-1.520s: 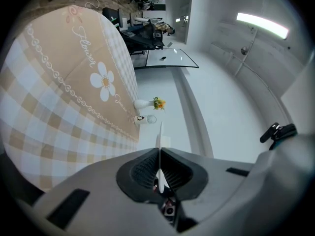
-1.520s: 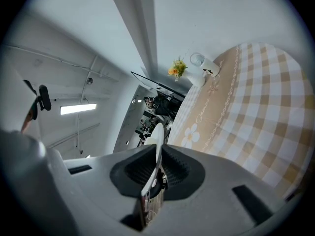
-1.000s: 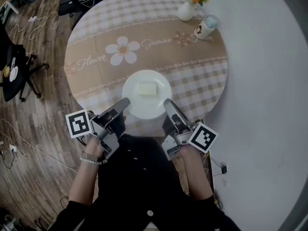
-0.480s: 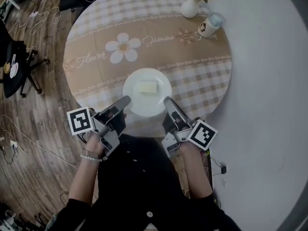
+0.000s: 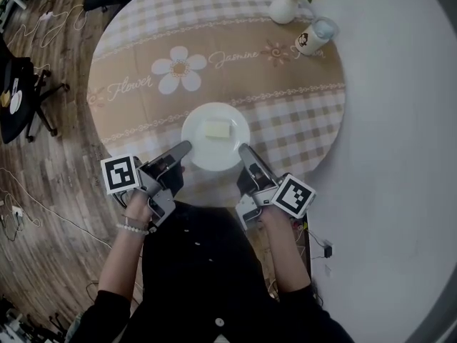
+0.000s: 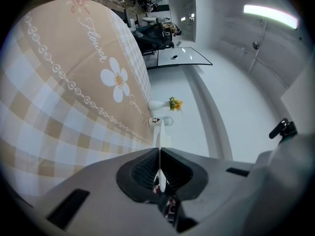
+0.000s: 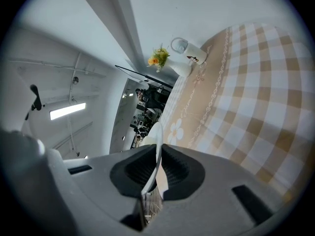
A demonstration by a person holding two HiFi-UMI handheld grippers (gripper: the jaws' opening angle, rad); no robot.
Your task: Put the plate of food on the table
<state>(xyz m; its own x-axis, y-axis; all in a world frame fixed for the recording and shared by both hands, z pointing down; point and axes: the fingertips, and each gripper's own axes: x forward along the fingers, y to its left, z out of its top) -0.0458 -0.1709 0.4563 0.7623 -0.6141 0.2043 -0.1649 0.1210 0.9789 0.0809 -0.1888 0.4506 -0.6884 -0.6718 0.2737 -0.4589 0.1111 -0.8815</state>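
Note:
A white plate [image 5: 216, 136] with a pale yellow block of food [image 5: 218, 129] hangs over the near part of the round checked table [image 5: 285, 120]. My left gripper [image 5: 187, 147] is shut on the plate's near left rim, and my right gripper [image 5: 243, 148] is shut on its near right rim. In the left gripper view the thin white rim [image 6: 158, 151] runs edge-on between the dark pads. In the right gripper view the rim [image 7: 156, 146] is likewise clamped between the pads. Whether the plate touches the cloth cannot be told.
A white vase with yellow flowers [image 5: 285, 6] and a printed mug [image 5: 311, 37] stand at the table's far right edge. A dark office chair [image 5: 18, 98] and loose cables [image 5: 21, 206] lie on the wooden floor at left. The person's dark-clothed body [image 5: 207, 277] fills the near side.
Both grippers and the plate have sunk toward the tablecloth, keeping their hold on the rim. The table appears to have shifted slightly in the head view.

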